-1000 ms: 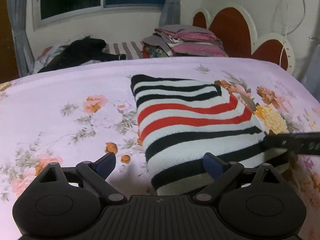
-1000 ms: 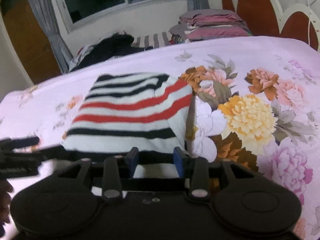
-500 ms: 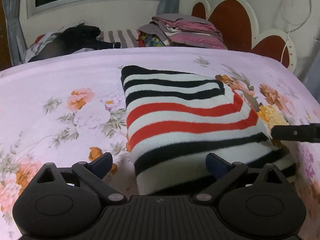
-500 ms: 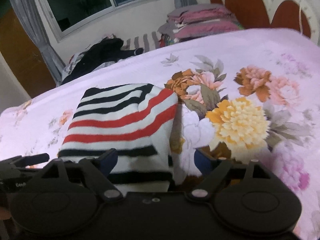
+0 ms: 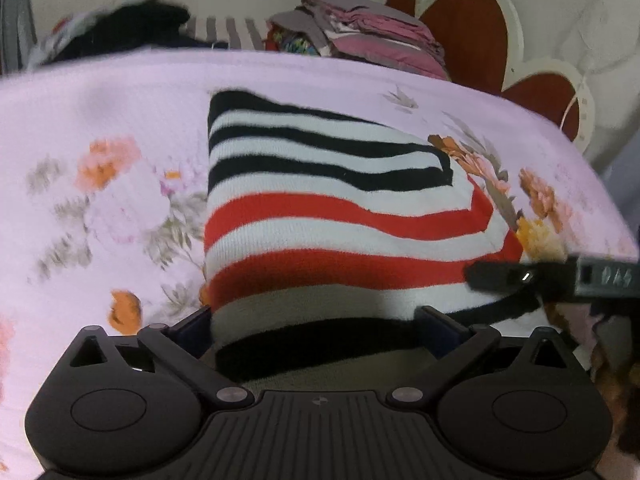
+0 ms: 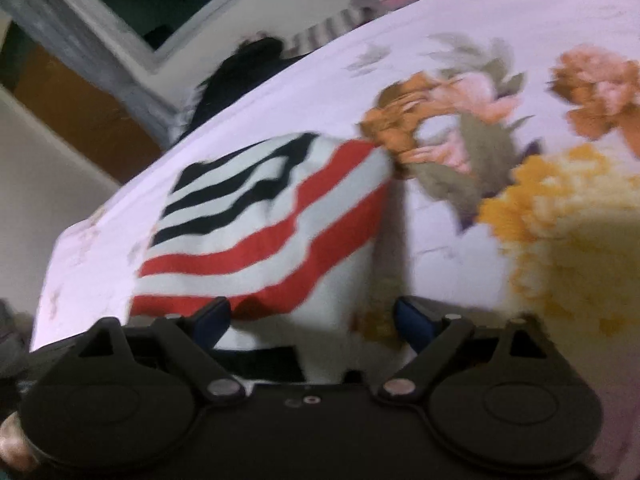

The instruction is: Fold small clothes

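Note:
A folded striped garment (image 5: pixel 328 224), white with black and red bands, lies flat on the floral bedspread (image 5: pixel 100 128). It also shows in the right wrist view (image 6: pixel 264 232), blurred. My left gripper (image 5: pixel 316 322) is open, its jaws straddling the garment's near black-striped edge. My right gripper (image 6: pixel 312 316) is open, its jaws on either side of the garment's near right corner. A finger of the right gripper (image 5: pixel 552 276) reaches in from the right in the left wrist view, over the garment's right edge.
A stack of folded pink and grey clothes (image 5: pixel 364 36) sits at the far edge by the red headboard (image 5: pixel 472 36). A dark clothes heap (image 5: pixel 132 28) lies at the far left. A window and curtain (image 6: pixel 120 28) stand behind.
My right gripper opened from nearly shut on the garment's edge and tilted. Both grippers moved closer over the garment's near edge. The garment stays flat.

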A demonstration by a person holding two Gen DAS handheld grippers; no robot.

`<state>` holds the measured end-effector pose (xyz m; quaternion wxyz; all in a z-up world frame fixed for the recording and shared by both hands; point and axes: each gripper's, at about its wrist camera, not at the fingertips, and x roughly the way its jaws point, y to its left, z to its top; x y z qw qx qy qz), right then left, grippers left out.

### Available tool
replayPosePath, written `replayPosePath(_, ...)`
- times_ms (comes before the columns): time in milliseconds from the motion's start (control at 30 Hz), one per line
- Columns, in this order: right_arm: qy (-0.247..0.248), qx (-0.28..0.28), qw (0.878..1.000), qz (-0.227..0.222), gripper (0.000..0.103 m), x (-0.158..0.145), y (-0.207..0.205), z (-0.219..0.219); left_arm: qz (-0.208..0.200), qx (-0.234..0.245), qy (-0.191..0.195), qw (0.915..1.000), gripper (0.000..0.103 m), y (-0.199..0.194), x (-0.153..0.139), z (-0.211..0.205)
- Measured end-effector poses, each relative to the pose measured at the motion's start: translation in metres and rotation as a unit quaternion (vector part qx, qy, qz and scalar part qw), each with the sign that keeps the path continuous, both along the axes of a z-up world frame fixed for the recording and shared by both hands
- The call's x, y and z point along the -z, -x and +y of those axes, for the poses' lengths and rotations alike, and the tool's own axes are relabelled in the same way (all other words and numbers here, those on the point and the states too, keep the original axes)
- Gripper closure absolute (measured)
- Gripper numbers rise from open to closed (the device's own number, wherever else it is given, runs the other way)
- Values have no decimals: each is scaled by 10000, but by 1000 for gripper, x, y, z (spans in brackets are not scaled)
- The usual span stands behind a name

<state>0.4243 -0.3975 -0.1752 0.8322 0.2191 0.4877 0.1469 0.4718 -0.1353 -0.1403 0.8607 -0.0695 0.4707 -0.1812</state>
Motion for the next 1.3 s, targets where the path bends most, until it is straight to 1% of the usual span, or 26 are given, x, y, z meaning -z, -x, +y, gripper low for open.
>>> replayPosePath(33, -14, -31, 10000, 15, 32, 1, -2, 1, 140, -66, 183, 9997, 1, -2, 4, 3)
replayPosePath(67, -8, -47, 10000, -27, 32, 2, -2, 2, 212, -118, 319, 9992, 1, -3, 8, 6)
replayPosePath(133, -15, -25, 10000, -77, 36, 3, -4, 3, 134, -74, 346, 9993, 1, -1, 10, 4)
replayPosePath(200, -110, 68, 9999, -58, 43, 4, -7, 2, 80, -93, 363, 9993, 3, 0, 11, 2)
replayPosePath(233, -168, 96, 9998, -33, 49, 7, -7, 2, 48, -121, 379, 9992, 7, 1, 10, 1)
replayPosePath(267, -195, 84, 9998, -27, 55, 7, -6, 3, 42, -148, 404, 9991, 14, 1, 9, 1)
replayPosePath(300, -224, 88, 9997, -16, 58, 7, -6, 4, 30, -183, 428, 9989, 17, 2, 7, 0)
replayPosePath(367, -366, 152, 9992, 1, 65, 7, -5, 2, -29, -190, 409, 9990, 30, 4, 3, 0)
replayPosePath(400, -429, 205, 9989, -17, 65, 6, -4, 1, -87, -182, 398, 9990, 34, 4, 0, 2)
replayPosePath(433, -462, 236, 9986, -71, 66, 3, -2, 1, -126, -191, 417, 9989, 40, 4, -2, 3)
replayPosePath(467, -470, 238, 9985, -140, 67, 0, 0, 3, -148, -208, 450, 9987, 43, 4, -5, 6)
replayPosePath(567, -494, 199, 9980, -329, 67, -14, 4, 12, -271, -159, 437, 9985, 46, 10, -14, 9)
replayPosePath(667, -424, 32, 9977, -520, 67, -33, 6, 27, -331, -174, 485, 9981, 46, 16, -24, 20)
replayPosePath(733, -403, -54, 9975, -570, 67, -41, 8, 40, -357, -198, 504, 9979, 46, 19, -32, 32)
replayPosePath(833, -492, -148, 9966, -643, 67, -51, 13, 63, -454, -236, 470, 9976, 46, 26, -47, 61)
replayPosePath(1000, -688, -385, 9943, -714, 67, -60, 21, 126, -608, -430, 368, 9965, 46, 40, -67, 131)
replayPosePath(1100, -782, -513, 9927, -765, 67, -60, 25, 177, -697, -540, 312, 9956, 46, 44, -72, 186)
replayPosePath(1167, -823, -566, 9918, -796, 67, -58, 25, 216, -783, -601, 294, 9947, 46, 45, -73, 231)
replayPosePath(1300, -836, -526, 9919, -794, 67, -54, 25, 292, -787, -684, 408, 9937, 46, 40, -67, 316)
